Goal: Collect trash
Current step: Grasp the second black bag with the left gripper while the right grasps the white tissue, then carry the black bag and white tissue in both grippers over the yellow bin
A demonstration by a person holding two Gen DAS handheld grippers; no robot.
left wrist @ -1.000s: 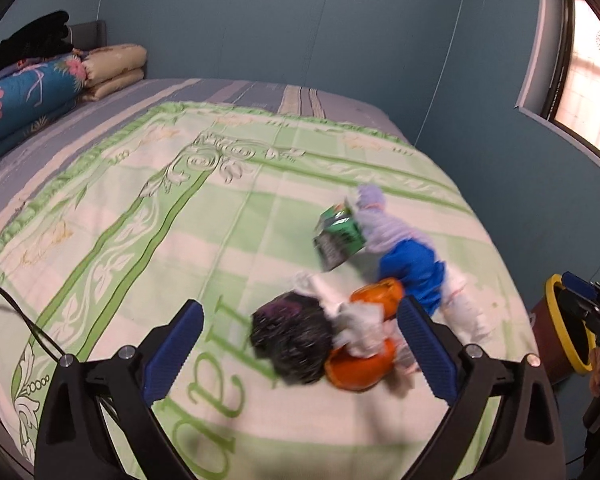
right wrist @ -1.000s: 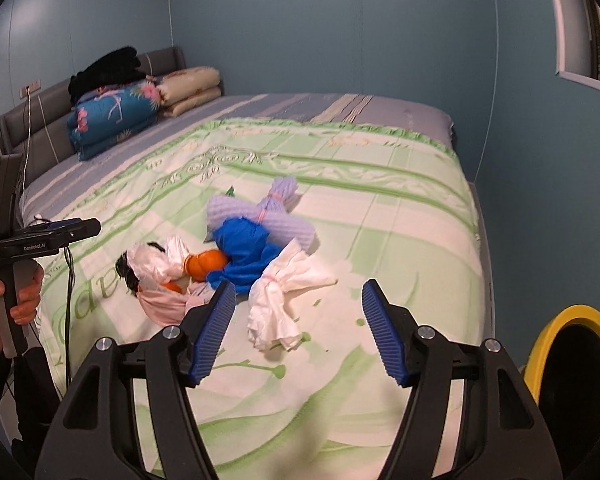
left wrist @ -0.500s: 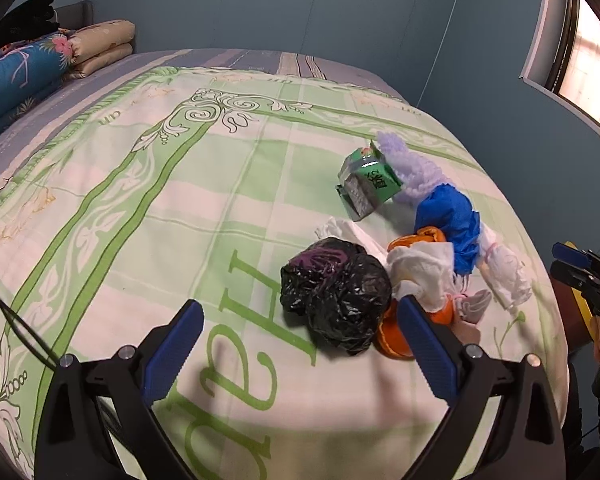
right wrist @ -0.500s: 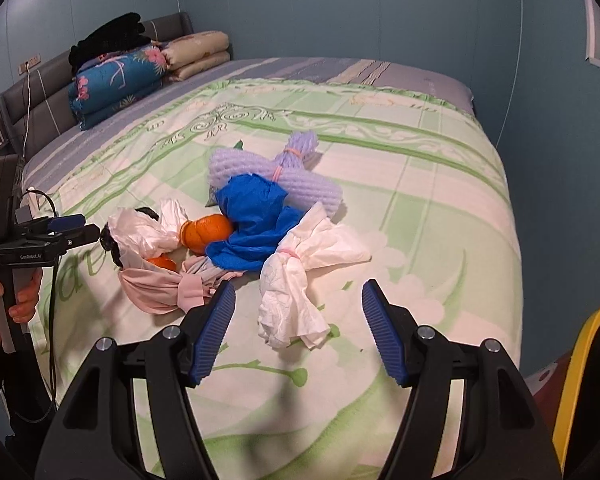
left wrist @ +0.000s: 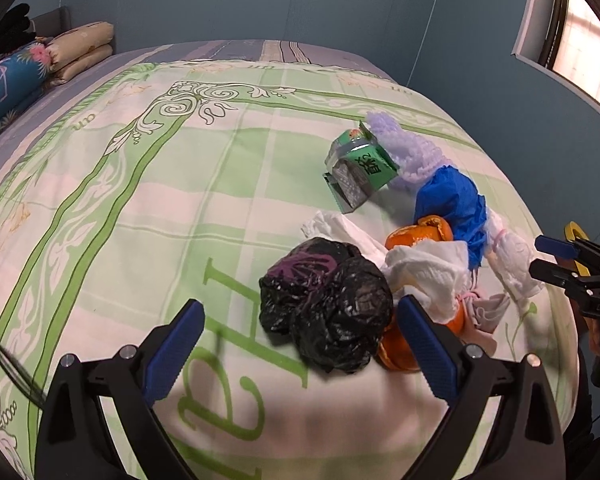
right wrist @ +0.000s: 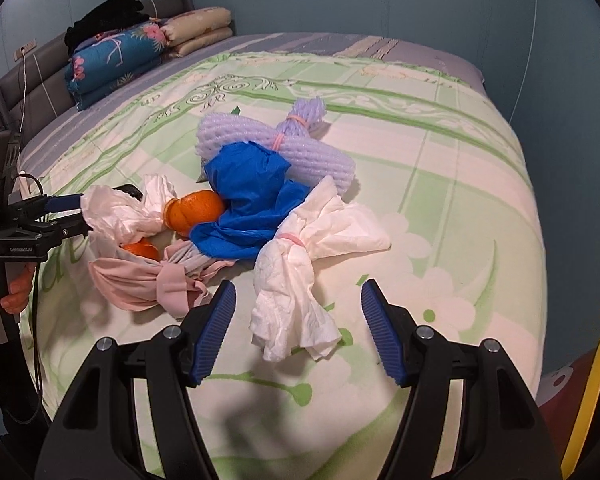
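A heap of trash lies on the green patterned bedspread (left wrist: 179, 184). It holds a crumpled black plastic bag (left wrist: 332, 316), a green carton (left wrist: 360, 168), a purple foam net (right wrist: 259, 136), blue paper (right wrist: 251, 200), orange peel (right wrist: 195, 210), a pink cloth (right wrist: 139, 280) and a tied white tissue bundle (right wrist: 300, 280). My left gripper (left wrist: 300, 303) is open, with the black bag lying between and just ahead of its blue pads, untouched. Open too is my right gripper (right wrist: 298, 285), which hangs over the tissue bundle's near end without pressing it.
A yellow-rimmed bin (right wrist: 596, 400) stands off the bed's near right corner. Folded quilts and pillows (right wrist: 115, 60) are stacked by the headboard. A hand (right wrist: 15, 292) holds the left gripper's handle at the bed's left side. Blue walls close in at the back and right.
Both grippers have come down and closer to the heap, so the black bag and the tissue bundle look larger between the pads. The jaws stand as wide as before.
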